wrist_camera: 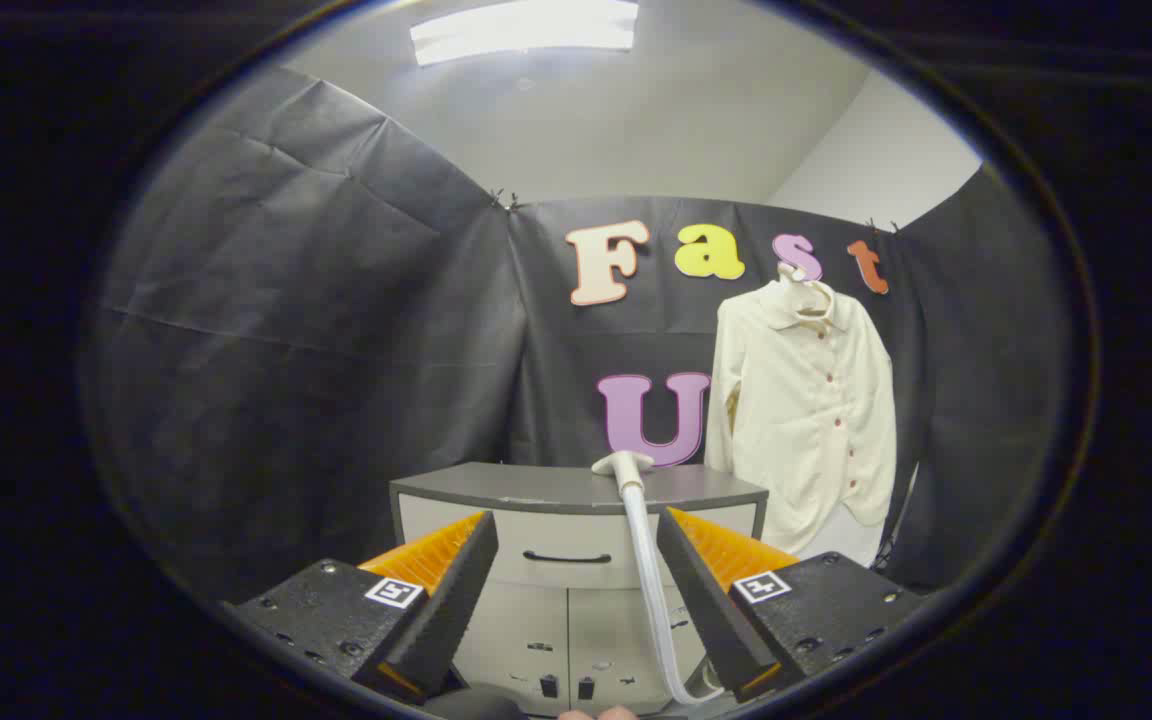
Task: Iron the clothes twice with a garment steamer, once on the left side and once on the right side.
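We see the gripper (pixel 576 535) at lower center, fingers apart, gripping nothing. One steamer head (pixel 622 464) lies on one grey cabinet (pixel 536 490) at the top's back edge; one hose (pixel 648 580) runs between fingers. One cream shirt (pixel 804 410) hangs center right, open room at left.

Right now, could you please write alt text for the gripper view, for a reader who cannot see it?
The gripper is open, its fingers apart in front of a grey cabinet. A white garment steamer head rests on the cabinet top, its hose running down between the fingers. Beyond and to the right, a cream button shirt hangs on a hanger against the black cloth wall.
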Action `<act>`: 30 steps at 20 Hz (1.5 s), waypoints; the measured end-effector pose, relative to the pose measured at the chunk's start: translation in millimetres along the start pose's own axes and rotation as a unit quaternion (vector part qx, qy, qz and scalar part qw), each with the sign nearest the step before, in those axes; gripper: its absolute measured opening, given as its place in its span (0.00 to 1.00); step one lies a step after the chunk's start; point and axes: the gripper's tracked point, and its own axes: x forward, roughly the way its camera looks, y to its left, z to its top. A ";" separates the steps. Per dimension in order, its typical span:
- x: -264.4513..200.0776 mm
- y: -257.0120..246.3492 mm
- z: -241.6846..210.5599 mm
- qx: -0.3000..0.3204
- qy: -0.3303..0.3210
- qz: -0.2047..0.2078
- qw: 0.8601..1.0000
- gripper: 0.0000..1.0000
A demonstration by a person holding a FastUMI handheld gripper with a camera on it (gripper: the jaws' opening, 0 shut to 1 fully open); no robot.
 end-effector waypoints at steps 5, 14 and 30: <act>-4.3 1.1 0.9 0.004 -0.001 0.004 1.000 0.97; 4.8 9.7 -10.3 -0.004 0.016 0.011 1.000 0.97; 86.6 -7.4 -21.7 -0.006 0.062 0.013 0.998 0.97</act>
